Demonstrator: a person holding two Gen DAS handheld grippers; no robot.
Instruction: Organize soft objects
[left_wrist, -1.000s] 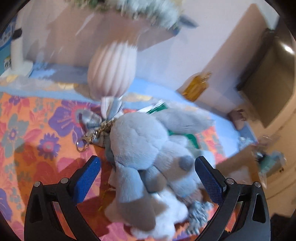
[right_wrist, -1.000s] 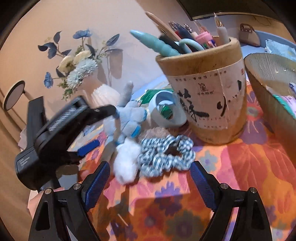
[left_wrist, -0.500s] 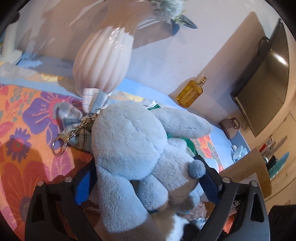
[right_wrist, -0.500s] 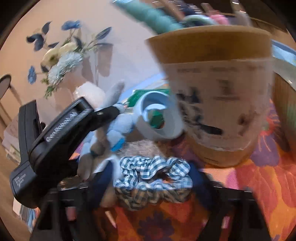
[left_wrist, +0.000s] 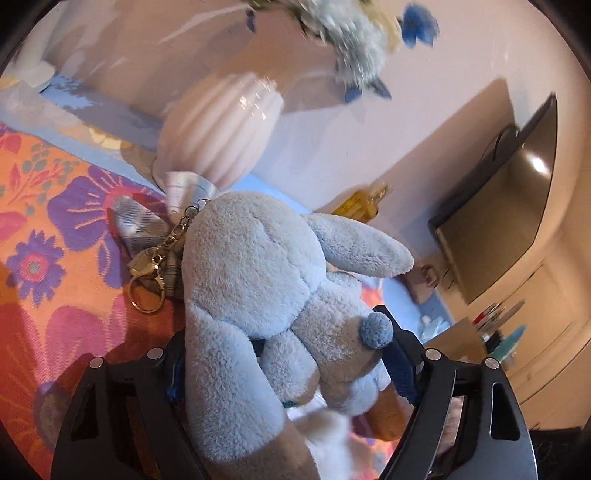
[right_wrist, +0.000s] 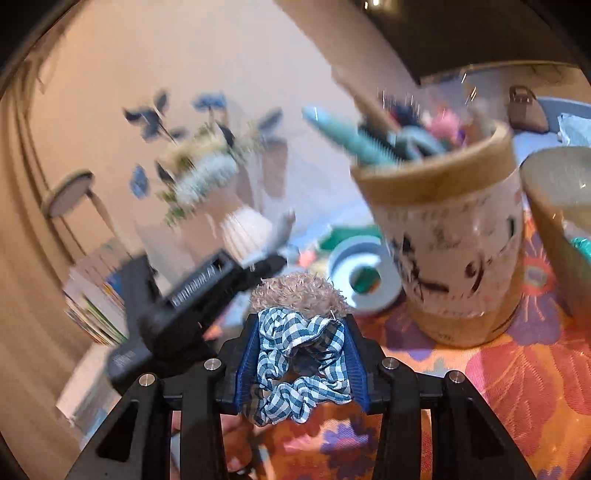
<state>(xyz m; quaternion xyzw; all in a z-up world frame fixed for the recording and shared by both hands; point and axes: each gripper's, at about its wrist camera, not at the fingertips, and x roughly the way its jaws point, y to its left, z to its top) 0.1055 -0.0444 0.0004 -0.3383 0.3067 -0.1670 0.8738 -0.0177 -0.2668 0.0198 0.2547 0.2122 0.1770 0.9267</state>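
Note:
A grey-blue plush bunny (left_wrist: 251, 266) with a gold key clasp (left_wrist: 151, 273) and a plaid bow (left_wrist: 147, 225) fills the gap of my left gripper (left_wrist: 284, 332). Its jaws are closing and the blue pads press on the plush's body. Below the bunny lies a white fluffy piece (left_wrist: 325, 435). In the right wrist view a blue-and-white checked scrunchie (right_wrist: 295, 354) is bunched between the pads of my right gripper (right_wrist: 301, 325), whose jaws are still closing on it. A beige fuzzy ball (right_wrist: 299, 295) sits just behind the scrunchie.
A white ribbed vase (left_wrist: 221, 136) with flowers stands behind the bunny, a yellow bottle (left_wrist: 362, 206) further back. A bamboo pen holder (right_wrist: 454, 251), a tape roll (right_wrist: 365, 277) and a ribbed bowl (right_wrist: 554, 206) stand on the floral cloth (right_wrist: 517, 369). The other gripper's black housing (right_wrist: 192, 299) is close at left.
My left gripper moved in around the bunny and narrowed onto it. My right gripper closed on the scrunchie, which is now bunched up between the pads.

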